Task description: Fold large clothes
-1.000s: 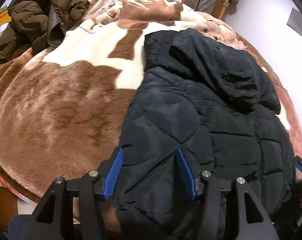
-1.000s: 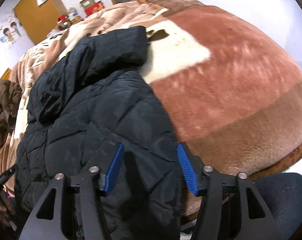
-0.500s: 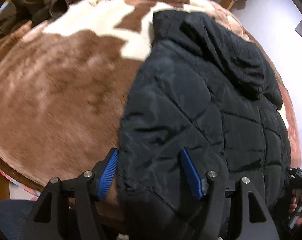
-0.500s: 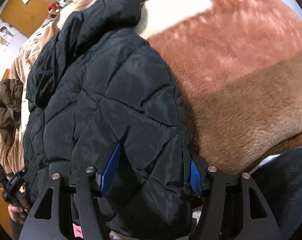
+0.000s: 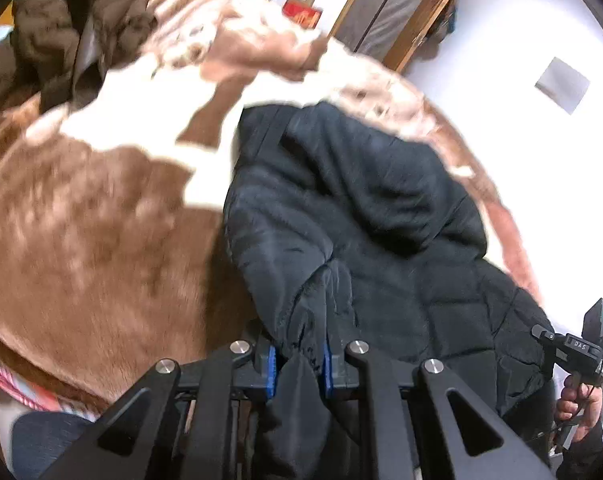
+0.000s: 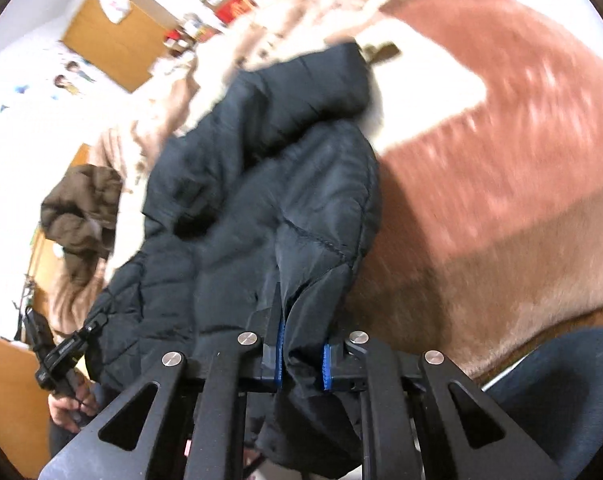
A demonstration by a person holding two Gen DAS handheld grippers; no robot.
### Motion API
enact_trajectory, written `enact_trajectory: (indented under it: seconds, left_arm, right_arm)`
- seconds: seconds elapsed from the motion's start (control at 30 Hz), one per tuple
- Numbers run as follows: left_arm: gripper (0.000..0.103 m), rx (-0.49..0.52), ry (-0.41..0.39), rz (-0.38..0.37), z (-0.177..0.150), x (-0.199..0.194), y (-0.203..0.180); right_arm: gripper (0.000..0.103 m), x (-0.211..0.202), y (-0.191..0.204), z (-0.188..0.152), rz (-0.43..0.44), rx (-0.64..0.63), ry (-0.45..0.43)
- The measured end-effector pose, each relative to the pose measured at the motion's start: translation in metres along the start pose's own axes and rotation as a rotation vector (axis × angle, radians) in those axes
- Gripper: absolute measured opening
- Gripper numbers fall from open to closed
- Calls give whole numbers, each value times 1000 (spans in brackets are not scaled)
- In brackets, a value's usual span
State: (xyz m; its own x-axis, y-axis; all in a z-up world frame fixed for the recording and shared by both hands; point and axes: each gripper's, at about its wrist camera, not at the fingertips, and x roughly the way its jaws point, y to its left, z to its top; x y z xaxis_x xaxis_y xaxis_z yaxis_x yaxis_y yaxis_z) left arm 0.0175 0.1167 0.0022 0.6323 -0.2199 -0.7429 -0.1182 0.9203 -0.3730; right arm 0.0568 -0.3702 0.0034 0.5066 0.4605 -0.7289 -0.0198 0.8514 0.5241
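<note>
At the lower centre, the hem of the black quilted jacket (image 5: pixel 381 220) is pinched by the left gripper (image 5: pixel 300 360) and the right gripper (image 6: pixel 301 360), whose jaws have just been closing. The jacket is spread on a brown-and-white plush blanket (image 5: pixel 81 240). A brown coat (image 5: pixel 61 32) is seen upper left, a wooden door (image 5: pixel 397 12) behind.

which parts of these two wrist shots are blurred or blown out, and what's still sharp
Left wrist view: the brown and white blanket is motion-smeared, the wall at right blown out to white; the left gripper, shut on the black jacket, stays crisp. Right wrist view: blanket streaked, wall at left overexposed, right gripper sharp, fisheye bending the edges.
</note>
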Motion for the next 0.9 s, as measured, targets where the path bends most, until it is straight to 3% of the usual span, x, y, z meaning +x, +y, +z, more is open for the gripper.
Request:
enact_trajectory:
  seconds: [0.2, 0.43, 0.63, 0.9]
  left_arm:
    - [17, -4, -105, -78, 12, -51, -8]
    - [17, -39, -107, -130, -11, -82, -2]
    - [17, -84, -116, -159, 8, -79, 0]
    - [17, -189, -133, -189, 76, -48, 7]
  right_arm:
    - [13, -41, 18, -5, 61, -35, -67]
    - [13, -65, 16, -22, 126, 22, -92]
    - [13, -60, 17, 8, 166, 42, -131]
    - [13, -35, 25, 86, 180, 87, -174]
